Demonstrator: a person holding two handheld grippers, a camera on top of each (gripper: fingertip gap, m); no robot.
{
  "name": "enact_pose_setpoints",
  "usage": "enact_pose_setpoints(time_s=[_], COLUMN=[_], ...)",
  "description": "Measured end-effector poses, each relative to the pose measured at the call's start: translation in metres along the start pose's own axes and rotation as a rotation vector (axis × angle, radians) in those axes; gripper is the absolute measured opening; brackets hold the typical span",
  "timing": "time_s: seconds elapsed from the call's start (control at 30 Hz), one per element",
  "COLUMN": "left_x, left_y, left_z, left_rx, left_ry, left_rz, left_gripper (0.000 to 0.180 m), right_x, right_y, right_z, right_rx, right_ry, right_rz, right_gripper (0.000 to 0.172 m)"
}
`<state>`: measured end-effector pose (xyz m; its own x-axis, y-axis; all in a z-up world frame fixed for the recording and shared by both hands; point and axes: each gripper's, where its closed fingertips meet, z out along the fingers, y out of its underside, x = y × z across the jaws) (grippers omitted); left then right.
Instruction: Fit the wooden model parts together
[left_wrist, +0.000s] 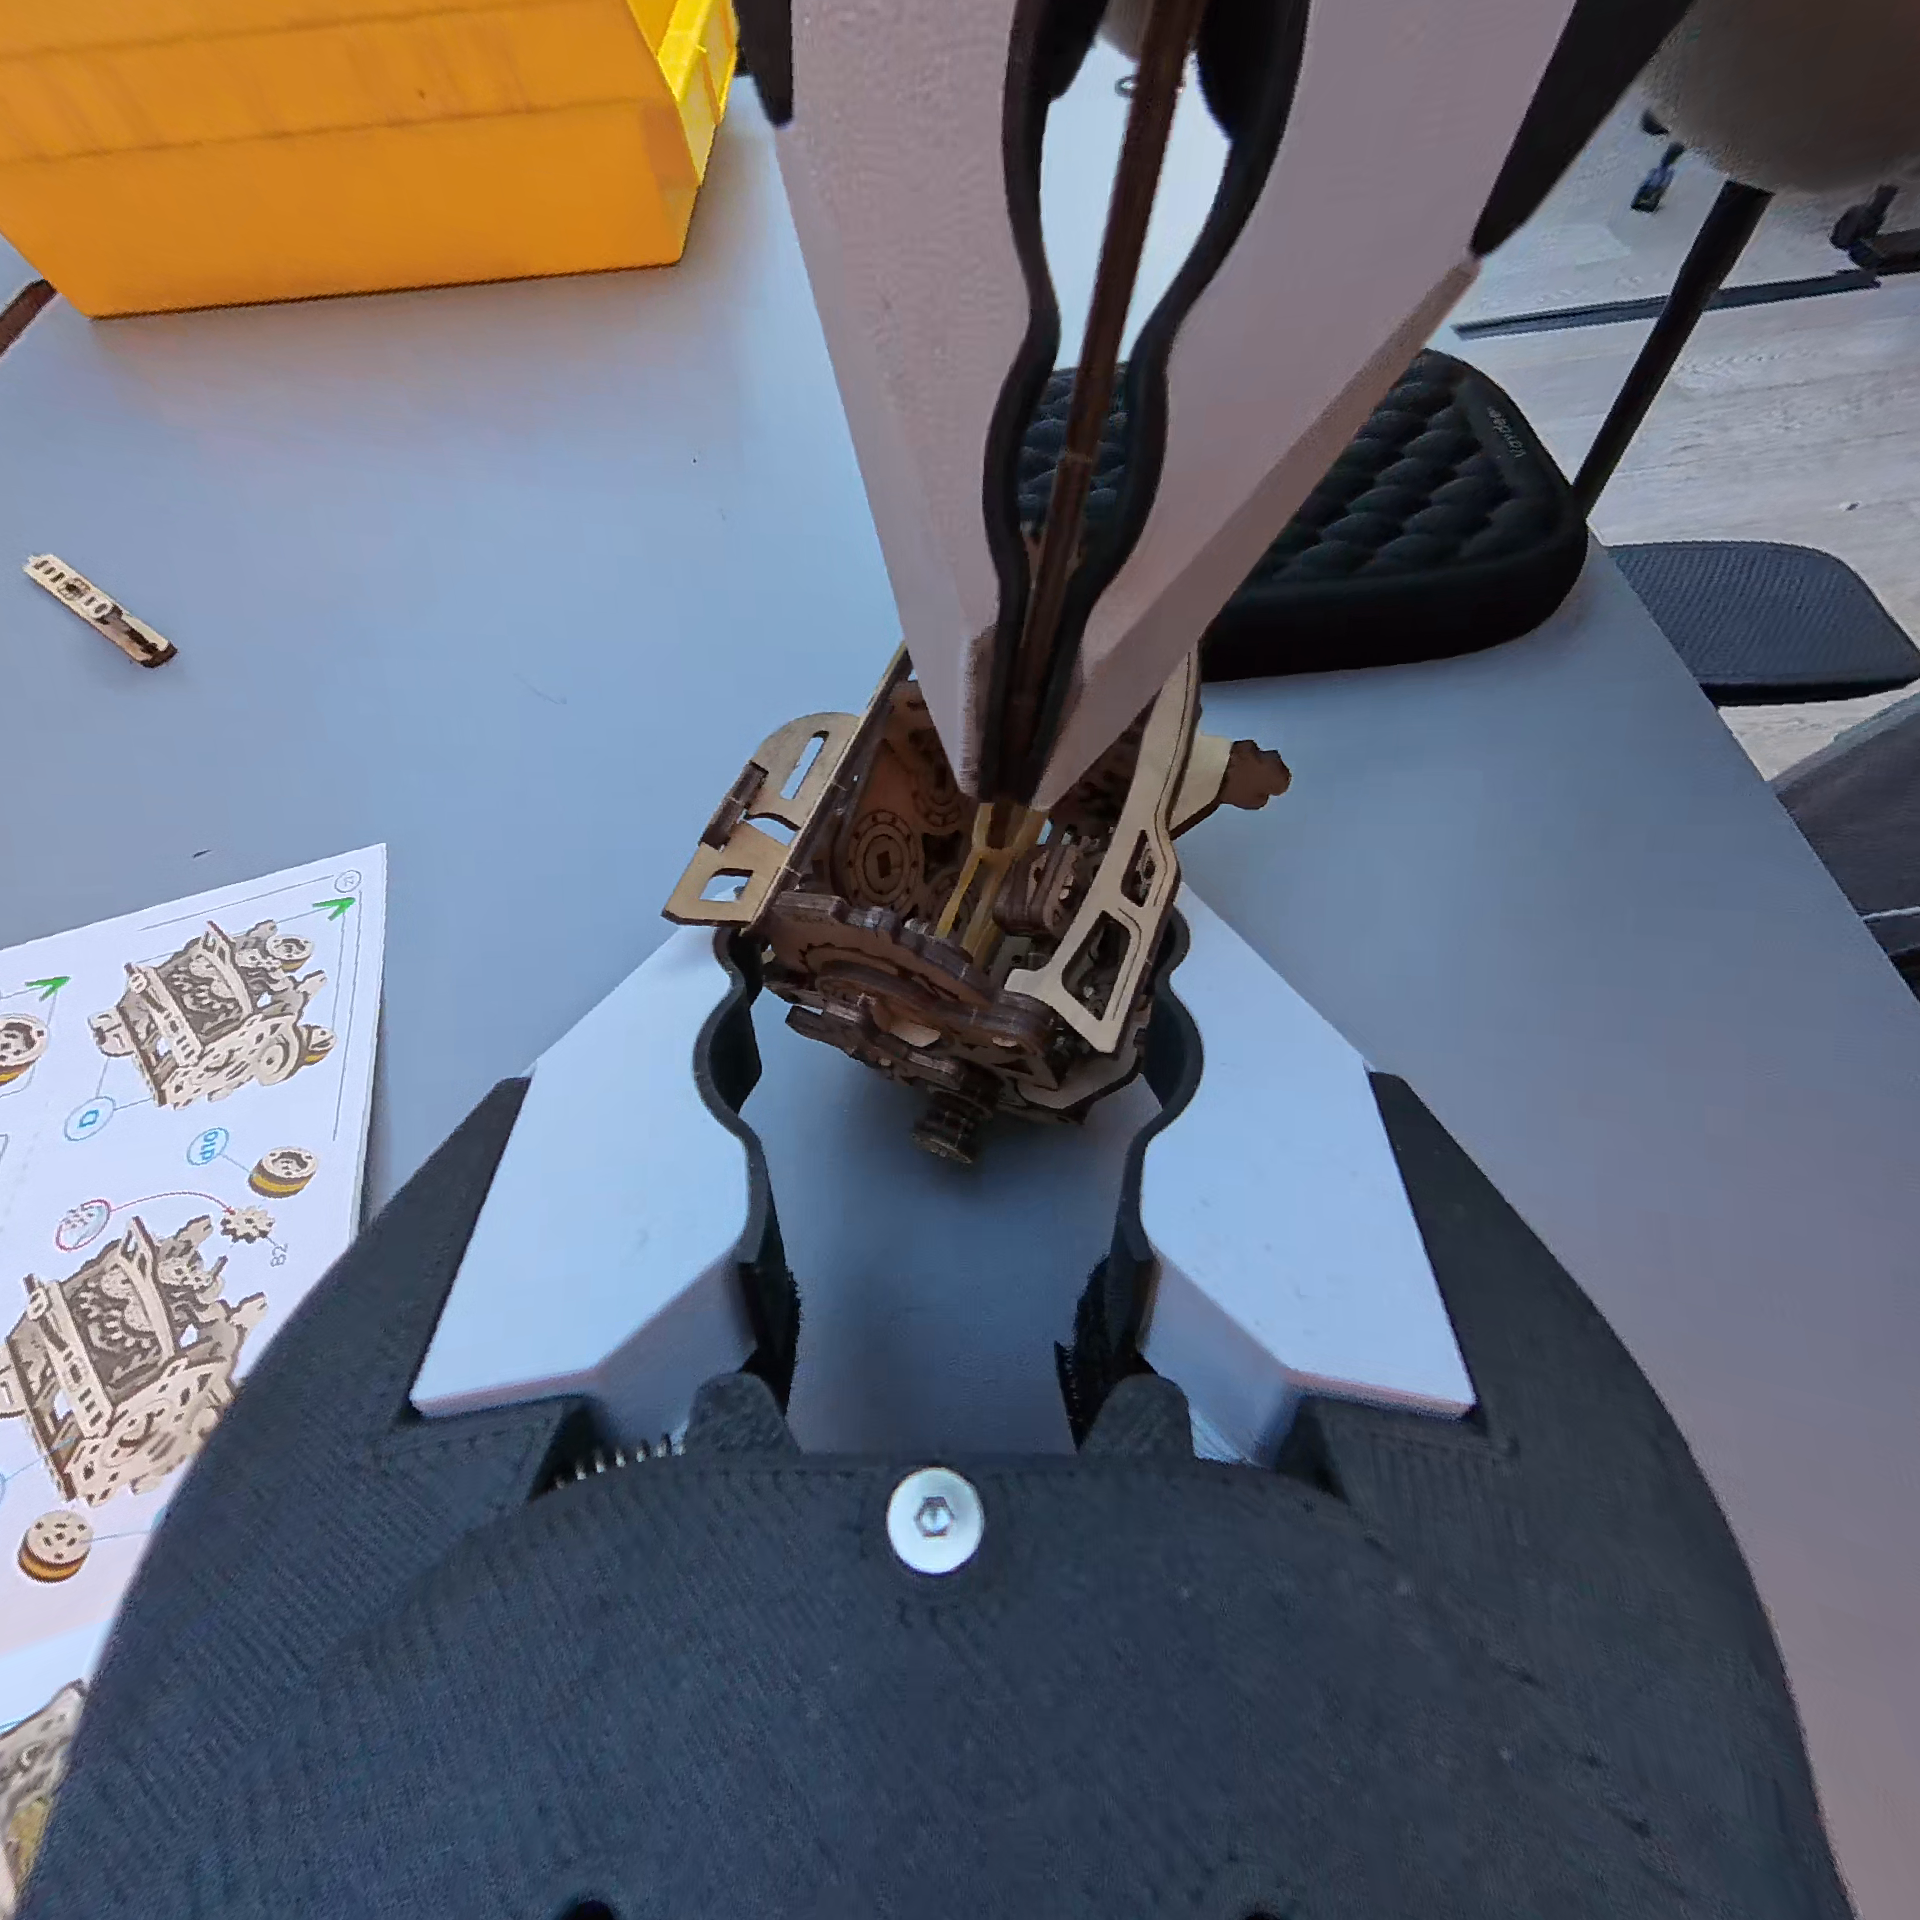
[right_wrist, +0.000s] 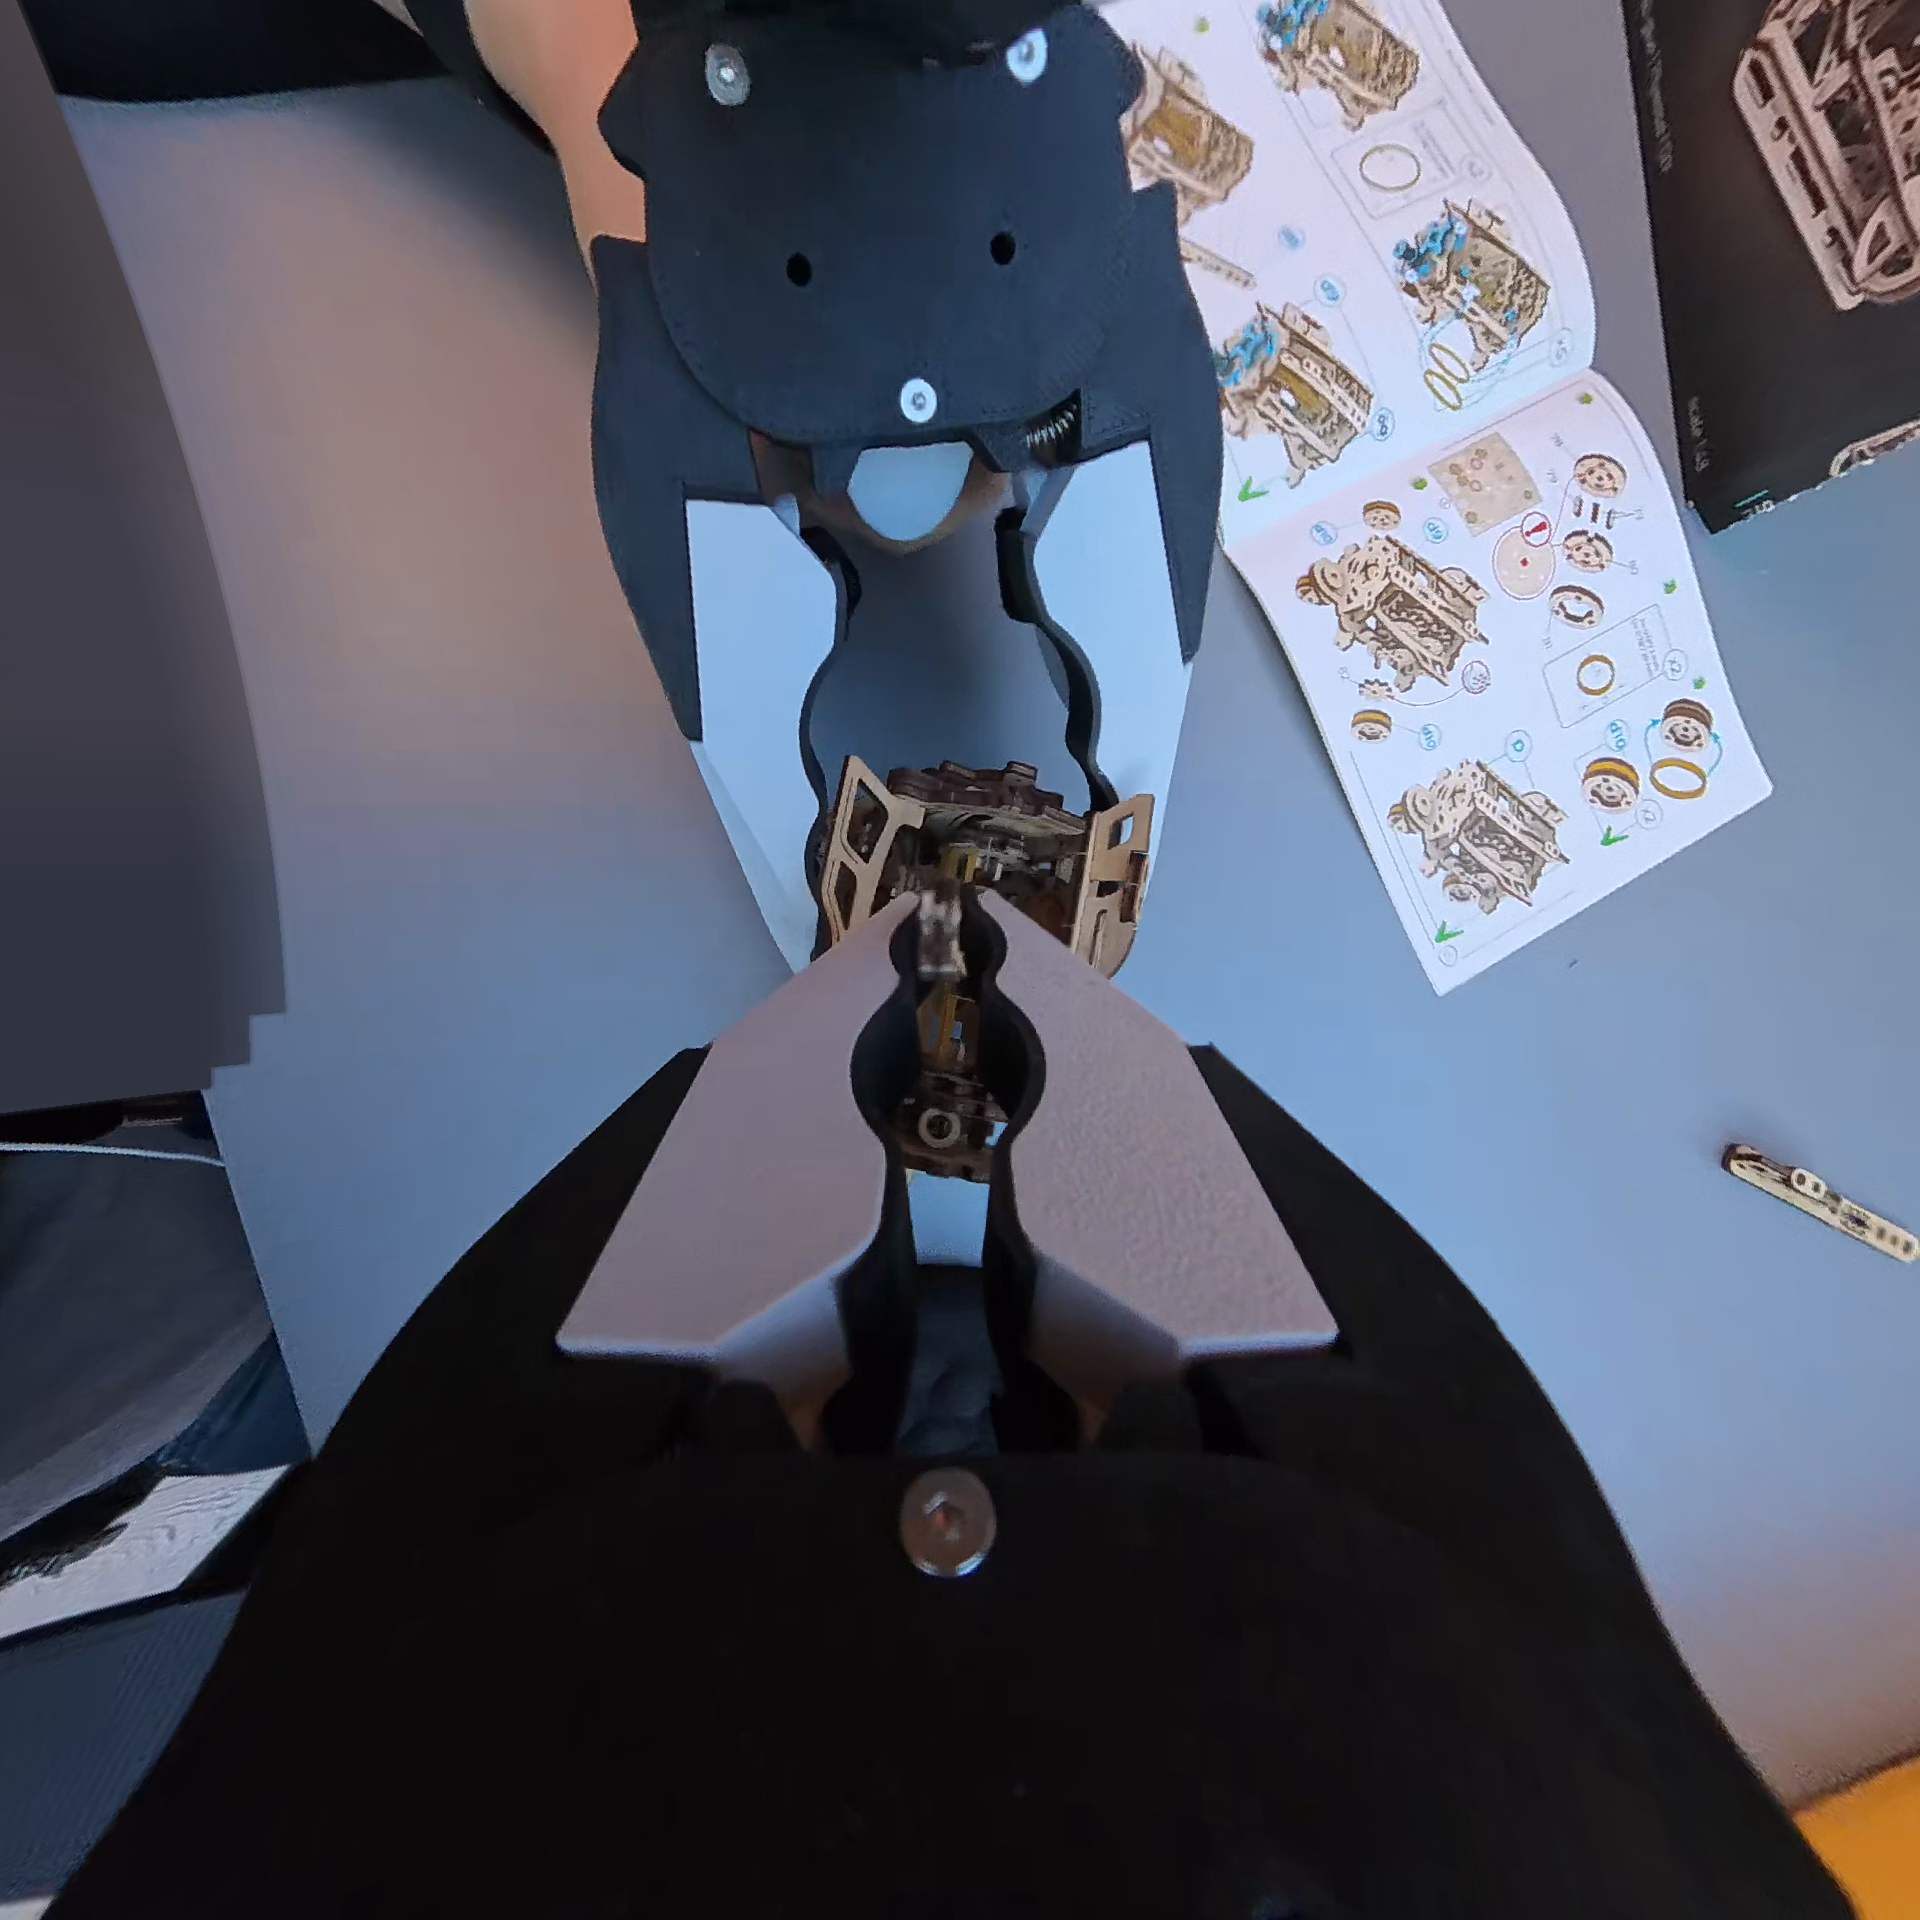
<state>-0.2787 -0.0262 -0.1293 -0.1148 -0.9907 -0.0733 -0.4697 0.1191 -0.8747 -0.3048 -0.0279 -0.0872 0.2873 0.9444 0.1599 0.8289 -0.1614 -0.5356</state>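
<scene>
The wooden model (left_wrist: 935, 935) stands on the table (left_wrist: 468, 520), instruction sheet (left_wrist: 177, 1143) to its left.

Both views are bright with cool daylight that leaves the grey surface (left_wrist: 416, 499) bluish and evenly lit. Shadows are soft. The wide lens bends straight edges near the borders. The black tongs body (right_wrist: 935, 1714) in the right view is almost featureless dark. A blurred patch covers that view's left side, and the yellow bin (left_wrist: 343, 156) is slightly overexposed.
</scene>
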Motion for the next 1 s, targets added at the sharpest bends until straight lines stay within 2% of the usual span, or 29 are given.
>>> enact_pose_setpoints(time_s=[0.27,0.7,1.0], left_x=[0.002,0.002,0.003], left_y=[0.0,0.0,0.0], left_z=[0.0,0.0,0.0], left_rx=[0.001,0.003,0.006], left_ry=[0.046,0.075,0.068], left_rz=[0.009,0.01,0.032], left_gripper=[0.073,0.072,0.071], right_x=[-0.003,0.003,0.002], right_y=[-0.002,-0.01,-0.015], right_z=[0.001,0.007,0.012], right_rx=[0.131,0.118,0.119], right_ry=[-0.071,-0.139,-0.21], right_rz=[-0.08,-0.248,-0.245], right_gripper=[0.0,0.0,0.0])
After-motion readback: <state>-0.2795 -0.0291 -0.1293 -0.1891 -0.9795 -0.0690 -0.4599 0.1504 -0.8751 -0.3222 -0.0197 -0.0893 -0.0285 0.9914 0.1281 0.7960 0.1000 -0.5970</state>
